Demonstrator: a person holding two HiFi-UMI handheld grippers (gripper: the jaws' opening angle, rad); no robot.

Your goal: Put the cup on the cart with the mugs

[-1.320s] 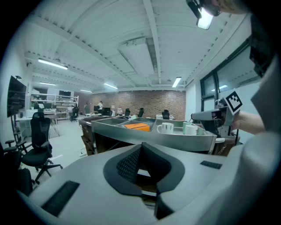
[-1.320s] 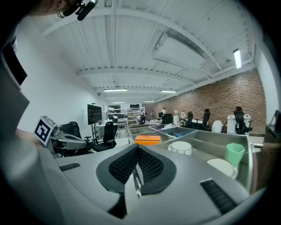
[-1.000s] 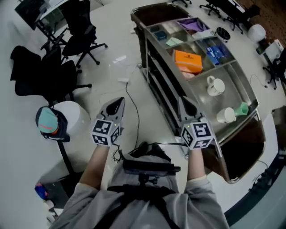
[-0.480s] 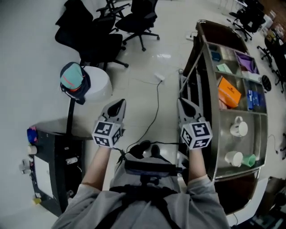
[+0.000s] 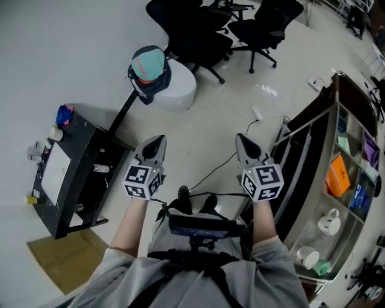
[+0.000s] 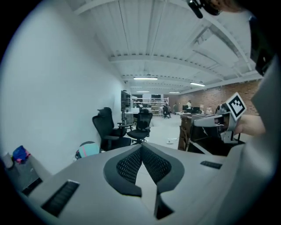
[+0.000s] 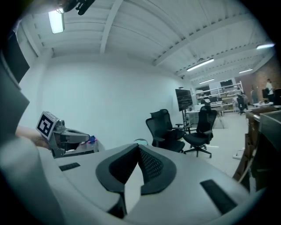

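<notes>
A pale glossy floor (image 5: 78,48) spreads under both tools, in an open office with a white wall (image 7: 109,96) and a beamed ceiling (image 6: 145,39). The left tool (image 5: 155,141) and the right tool (image 5: 242,139) are both pinched fully together, with nothing between the jaws. The one cart (image 5: 307,120) stands to the right of the right tool. On it are two white mugs (image 5: 329,222) (image 5: 308,257). One small green object (image 5: 322,268), too small to name surely, lies just beside the nearer mug. One black table (image 5: 72,180) stands left of the left tool. At least two black office chairs (image 5: 264,18) stand ahead of the tools. One cable (image 5: 216,171) runs on the floor between the tools.
</notes>
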